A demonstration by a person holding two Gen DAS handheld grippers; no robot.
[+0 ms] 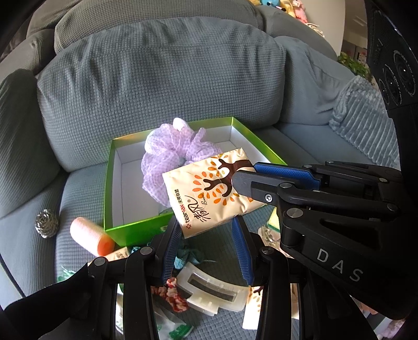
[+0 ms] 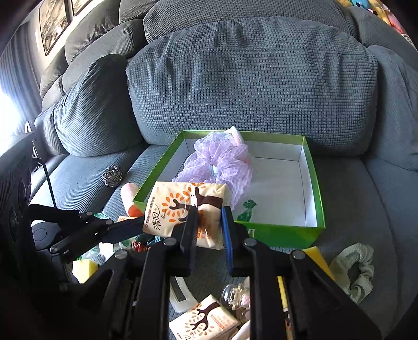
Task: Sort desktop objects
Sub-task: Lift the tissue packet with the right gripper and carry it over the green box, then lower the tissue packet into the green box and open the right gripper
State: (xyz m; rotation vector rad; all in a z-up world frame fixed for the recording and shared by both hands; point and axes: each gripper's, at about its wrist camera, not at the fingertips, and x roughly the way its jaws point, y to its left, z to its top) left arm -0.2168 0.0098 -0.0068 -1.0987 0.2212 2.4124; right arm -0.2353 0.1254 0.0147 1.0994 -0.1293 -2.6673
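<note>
Two tongs: right tongs point(image 2: 209, 209) clenched on glossy crinkled tissue pack point(image 1: 209, 188) over green cardboard box point(image 1: 135, 227); left tongs point(image 1: 206, 230) seemingly released, just below.

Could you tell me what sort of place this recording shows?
Probably a home living room: the work surface is a grey sofa with plump cushions, framed pictures hang on the wall, and plush toys sit behind.

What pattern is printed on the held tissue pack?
A brown tree with orange leaves on cream, on the tissue pack; clearest in the left wrist view.
</note>
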